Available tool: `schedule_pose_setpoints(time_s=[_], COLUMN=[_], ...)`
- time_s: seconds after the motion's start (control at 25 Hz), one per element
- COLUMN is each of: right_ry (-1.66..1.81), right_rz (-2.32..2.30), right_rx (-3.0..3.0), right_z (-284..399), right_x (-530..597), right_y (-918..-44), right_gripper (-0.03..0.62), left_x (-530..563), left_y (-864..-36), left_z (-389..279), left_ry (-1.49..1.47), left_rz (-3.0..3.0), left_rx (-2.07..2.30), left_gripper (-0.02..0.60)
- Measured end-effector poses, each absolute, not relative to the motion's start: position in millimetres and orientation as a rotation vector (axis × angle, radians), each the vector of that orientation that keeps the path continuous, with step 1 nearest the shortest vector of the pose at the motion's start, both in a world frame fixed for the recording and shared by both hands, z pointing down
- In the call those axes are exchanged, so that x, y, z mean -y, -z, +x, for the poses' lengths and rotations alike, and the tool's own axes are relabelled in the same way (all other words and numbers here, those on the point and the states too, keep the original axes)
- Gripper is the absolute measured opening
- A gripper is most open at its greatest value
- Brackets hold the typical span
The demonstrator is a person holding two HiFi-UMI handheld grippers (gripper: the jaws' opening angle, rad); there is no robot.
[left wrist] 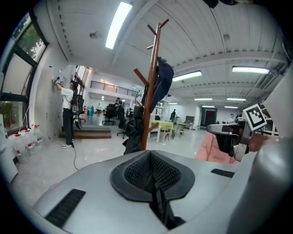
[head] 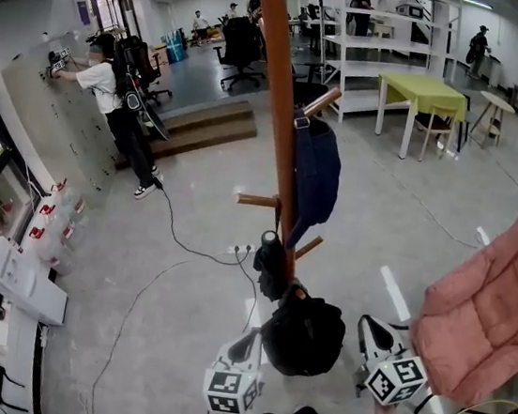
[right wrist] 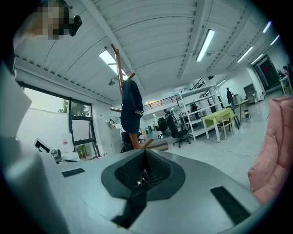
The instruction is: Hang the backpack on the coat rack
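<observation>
A black backpack (head: 304,335) hangs between my two grippers, just in front of the foot of the wooden coat rack (head: 279,109). My left gripper (head: 254,341) is shut on a black strap (left wrist: 160,208) of it. My right gripper (head: 367,332) is likewise shut on a black strap (right wrist: 134,206). A dark blue bag (head: 318,176) hangs from a peg higher up the rack, and a black item (head: 269,259) hangs lower down. In the left gripper view the coat rack (left wrist: 150,100) stands straight ahead. In the right gripper view the coat rack (right wrist: 120,73) is ahead to the left.
A pink cushioned seat (head: 481,316) stands to the right. A cable (head: 174,238) runs across the floor left of the rack. A person (head: 111,106) works at the left wall by a wooden step (head: 204,123). A yellow-green table (head: 424,92) and white shelves (head: 376,37) stand behind.
</observation>
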State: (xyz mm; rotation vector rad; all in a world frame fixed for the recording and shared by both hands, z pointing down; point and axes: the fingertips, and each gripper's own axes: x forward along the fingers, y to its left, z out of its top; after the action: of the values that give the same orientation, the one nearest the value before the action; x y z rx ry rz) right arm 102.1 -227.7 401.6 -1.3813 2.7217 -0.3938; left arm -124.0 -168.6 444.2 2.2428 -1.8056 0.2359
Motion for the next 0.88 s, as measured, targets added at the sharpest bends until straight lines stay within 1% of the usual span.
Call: schedule_pose_setpoints(time_s=[0.36, 0.88], right_ry=[0.309, 0.293], right_rz=[-1.410, -1.410], right_rx=[-2.726, -2.703], right_z=[105.0, 114.8], right_x=[227.4, 226.3], right_y=[-383.3, -384.2], right_gripper=[0.014, 0.012], left_x=[167.1, 161.7], left_y=[-413.0, -411.8], left_z=[-133.3, -141.5], left_ry=[-0.251, -0.240], left_rz=[2.285, 2.254], left_rx=[1.933, 1.988], left_gripper=[0.017, 0.017])
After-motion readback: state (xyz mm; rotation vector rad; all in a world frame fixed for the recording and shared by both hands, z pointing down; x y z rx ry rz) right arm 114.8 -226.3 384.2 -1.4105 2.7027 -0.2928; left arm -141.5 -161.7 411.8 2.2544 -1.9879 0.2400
